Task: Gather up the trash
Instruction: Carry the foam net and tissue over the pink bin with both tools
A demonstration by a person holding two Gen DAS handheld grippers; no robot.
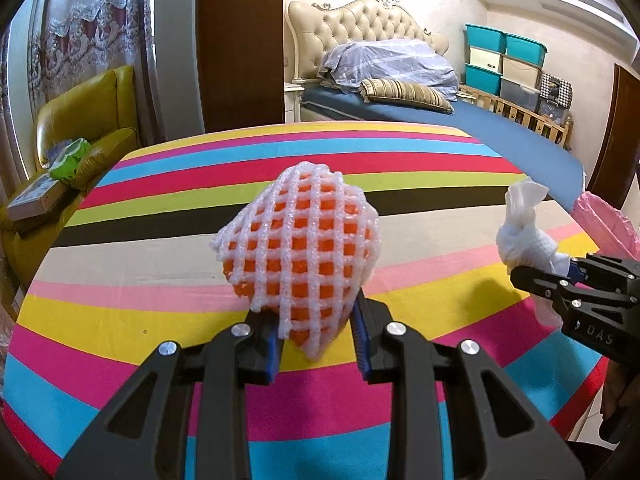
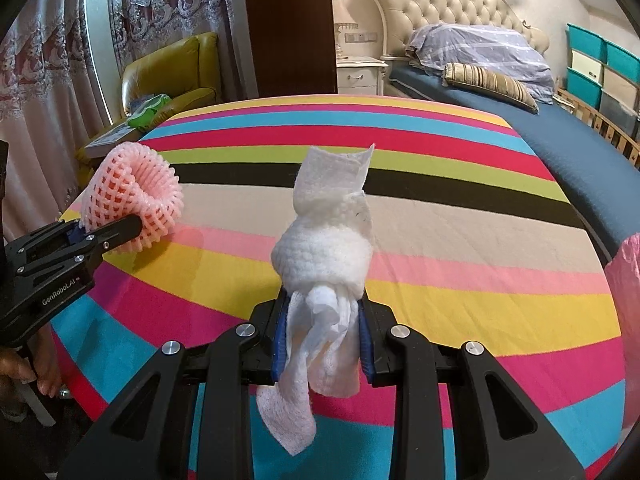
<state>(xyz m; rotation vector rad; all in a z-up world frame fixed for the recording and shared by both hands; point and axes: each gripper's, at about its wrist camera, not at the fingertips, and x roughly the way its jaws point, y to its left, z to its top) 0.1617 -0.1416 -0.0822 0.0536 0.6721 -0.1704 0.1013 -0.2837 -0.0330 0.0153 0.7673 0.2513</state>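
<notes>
My left gripper (image 1: 316,332) is shut on a white foam fruit net (image 1: 296,248) with orange showing through its mesh, held above the striped table (image 1: 160,280). The same net looks pink in the right wrist view (image 2: 132,196), at the left, with the left gripper (image 2: 116,228) clamped on it. My right gripper (image 2: 324,336) is shut on a crumpled white paper towel (image 2: 328,256) that hangs down between the fingers. In the left wrist view the right gripper (image 1: 560,276) holds the towel (image 1: 524,232) at the right.
A pink trash bag (image 1: 608,220) sits at the table's right edge, also seen in the right wrist view (image 2: 626,276). A yellow armchair (image 1: 84,120) with a green packet stands at the left. A bed (image 1: 440,112) and stacked storage boxes (image 1: 504,64) lie behind.
</notes>
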